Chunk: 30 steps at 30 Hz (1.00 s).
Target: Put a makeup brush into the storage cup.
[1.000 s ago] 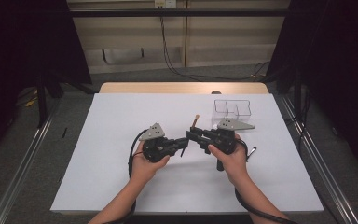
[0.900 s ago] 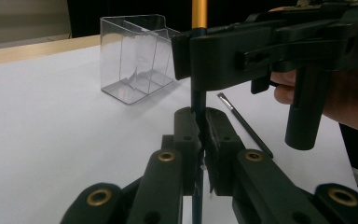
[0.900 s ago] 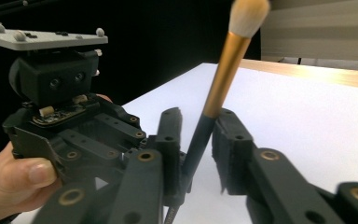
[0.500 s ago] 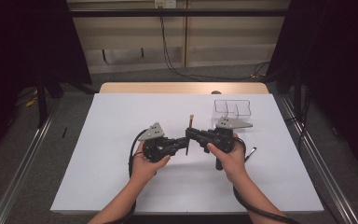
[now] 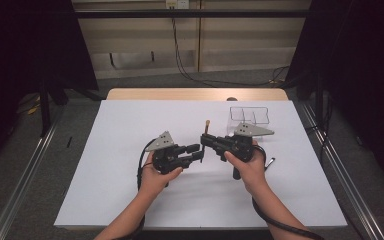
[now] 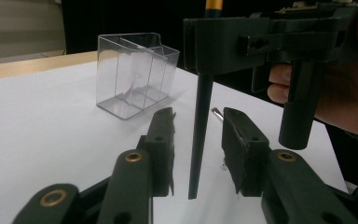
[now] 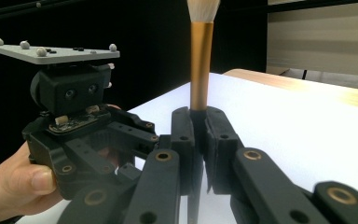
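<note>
Handover of a brush (image 7: 200, 56) above the white table (image 5: 105, 180). The right gripper (image 5: 204, 142) clamps the brush by its black handle, jaws closed tight on it, holding it upright with the gold ferrule and pale bristles on top. The left gripper (image 5: 199, 152), just left of the right one near the table's middle, has just been opening its jaws; in the left gripper view the handle's thin lower end (image 6: 199, 140) stands between its pads (image 6: 164, 140) with a gap on each side. A clear box (image 5: 250, 115) stands far right, well apart from both grippers.
</note>
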Tool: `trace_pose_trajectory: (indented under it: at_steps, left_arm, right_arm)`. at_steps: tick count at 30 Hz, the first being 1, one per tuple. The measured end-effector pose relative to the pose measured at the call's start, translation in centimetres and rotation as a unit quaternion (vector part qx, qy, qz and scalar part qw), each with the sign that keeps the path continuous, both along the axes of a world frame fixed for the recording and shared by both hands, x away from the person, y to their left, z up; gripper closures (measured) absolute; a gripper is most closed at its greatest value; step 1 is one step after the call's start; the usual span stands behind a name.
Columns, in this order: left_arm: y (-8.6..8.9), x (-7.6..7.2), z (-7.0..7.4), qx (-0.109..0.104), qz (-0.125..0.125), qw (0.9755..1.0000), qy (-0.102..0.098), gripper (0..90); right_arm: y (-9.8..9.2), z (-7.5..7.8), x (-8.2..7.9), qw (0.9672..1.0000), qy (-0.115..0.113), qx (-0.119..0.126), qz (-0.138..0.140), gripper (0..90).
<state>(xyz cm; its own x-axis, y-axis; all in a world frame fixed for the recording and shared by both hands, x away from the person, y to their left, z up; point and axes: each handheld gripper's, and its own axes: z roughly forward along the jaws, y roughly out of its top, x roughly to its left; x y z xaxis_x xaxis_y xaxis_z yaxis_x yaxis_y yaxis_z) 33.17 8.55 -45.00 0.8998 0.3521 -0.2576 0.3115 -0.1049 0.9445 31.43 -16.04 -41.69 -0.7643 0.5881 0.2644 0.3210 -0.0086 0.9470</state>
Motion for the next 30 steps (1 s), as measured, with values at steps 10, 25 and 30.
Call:
trace_pose_trajectory:
  at_steps: [10, 25, 30]
  left_arm:
    - [0.04, 0.40, -0.20, -0.008, 0.001, 0.9999, -0.009, 36.8]
    - [-0.49, 0.76, -0.77, 0.013, -0.013, 0.9995, -0.026, 7.5]
    - [-0.12, 0.78, -0.62, 0.011, -0.017, 0.9994, -0.030, 4.3]
  right_arm:
    - [-0.23, 0.14, 0.07, 1.0000, -0.008, -0.003, 0.000, 83.8]
    - [-0.42, 0.41, 0.13, 0.9999, -0.015, -0.005, 0.002, 83.8]
    - [-0.70, 0.43, 0.16, 0.9999, -0.015, -0.003, 0.002, 83.7]
